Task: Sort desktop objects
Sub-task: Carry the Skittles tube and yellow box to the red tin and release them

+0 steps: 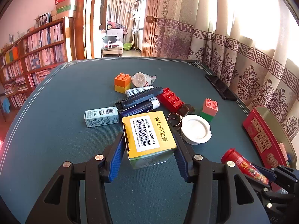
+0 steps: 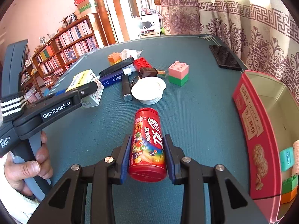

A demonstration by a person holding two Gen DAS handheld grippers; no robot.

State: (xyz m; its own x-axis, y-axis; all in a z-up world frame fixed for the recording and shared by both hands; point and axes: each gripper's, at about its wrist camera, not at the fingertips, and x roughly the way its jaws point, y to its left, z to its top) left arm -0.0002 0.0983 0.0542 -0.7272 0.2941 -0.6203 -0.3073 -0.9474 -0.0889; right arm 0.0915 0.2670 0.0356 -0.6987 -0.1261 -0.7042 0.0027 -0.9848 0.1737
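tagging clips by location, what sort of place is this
Most likely a home study or living room: a packed bookshelf, patterned curtains and a doorway into a lived-in room surround the green-topped table.

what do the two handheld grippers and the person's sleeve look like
Both the left gripper and the right gripper have black angular frames, silver round bolts and blue ribbed pads. The left one carries white GenRobot.AI lettering, a grey handle and a black-and-white striped strap. The sleeve is white knit.

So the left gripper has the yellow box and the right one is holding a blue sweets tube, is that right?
Not quite: the sweets tube in the right gripper is red, not blue, as the right wrist view shows. The rest holds: the left gripper has the yellow box between its fingers.
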